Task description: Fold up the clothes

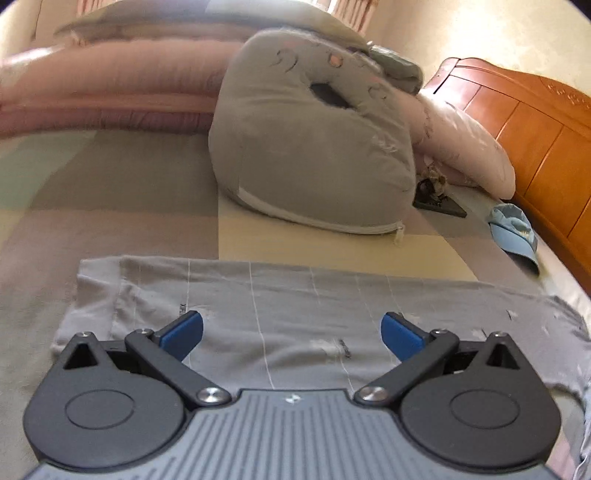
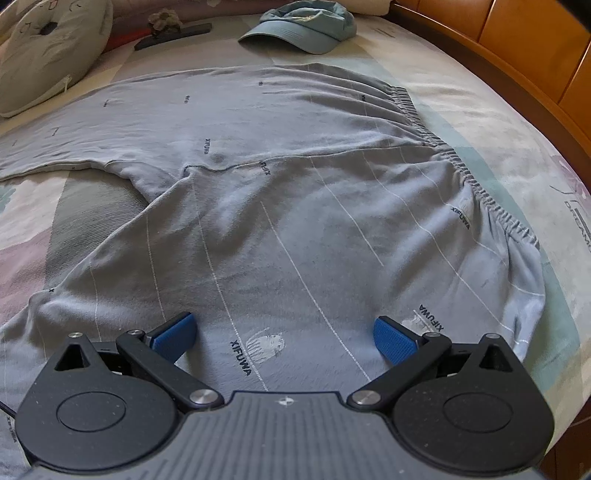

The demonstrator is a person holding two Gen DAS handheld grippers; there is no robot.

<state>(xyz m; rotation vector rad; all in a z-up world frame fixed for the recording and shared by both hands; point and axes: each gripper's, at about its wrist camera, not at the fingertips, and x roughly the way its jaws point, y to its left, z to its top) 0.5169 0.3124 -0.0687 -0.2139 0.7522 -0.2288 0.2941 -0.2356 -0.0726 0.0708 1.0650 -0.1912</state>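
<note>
Right wrist: trousers [image 2: 295, 206], waistband [image 2: 476, 177] rightward.

The trousers [image 2: 280, 206] are pale grey-blue with thin white stripes, small dark "XIFUWA" lettering and faint white prints. Beyond them, the cap [image 2: 306, 27] is light blue. Left of the cap, the cushion [image 1: 310, 147] is grey-green with pinkish marks and a white zip seam. The bed sheet [image 2: 498, 147] under the trousers shows cream, mint, mauve and grey blocks. The headboard [image 1: 528, 140] is orange-brown wood. Each claw [image 2: 284, 334] has blue pads [image 2: 393, 341] on black arms.
</note>
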